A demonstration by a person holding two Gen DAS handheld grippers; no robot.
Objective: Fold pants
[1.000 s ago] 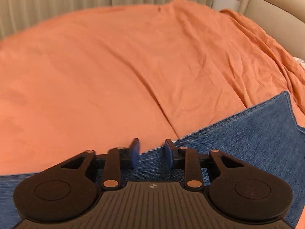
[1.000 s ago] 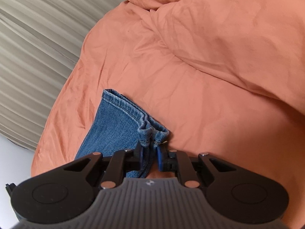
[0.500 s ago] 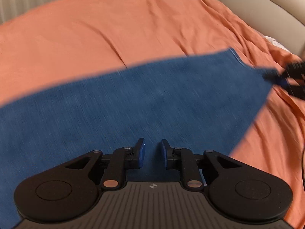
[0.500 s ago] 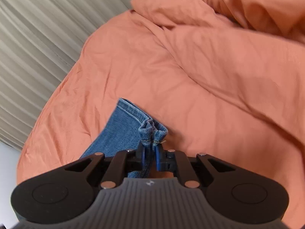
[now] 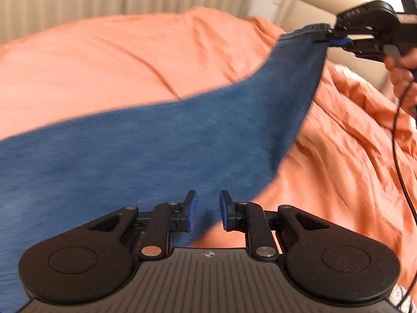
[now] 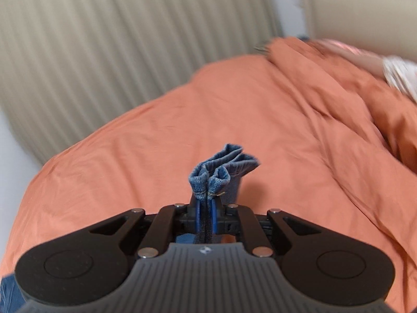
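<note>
The bed (image 5: 109, 60), covered by a rumpled orange duvet (image 6: 156, 140), fills both views; its near edge is cut off by the frame, and the far side meets a pale pleated curtain (image 6: 109, 47) and a beige headboard (image 5: 320, 2). The pants (image 5: 146, 143), blue denim, run as one long band from the lower left of the left wrist view up to the upper right, toward the headboard corner, the raised hem end clear of the duvet. Motion blur hides seams and pockets, and the waist end is cut off at the left frame edge. The right gripper (image 6: 207, 208) has its jaws pressed together on the bunched hem, which puckers just beyond the blue pads. In the left wrist view the same right gripper (image 5: 331, 37) is seen at the upper right pinching that hem. The left gripper (image 5: 207, 214) stands with jaws spread apart over the denim's lower edge, nothing between them.
</note>
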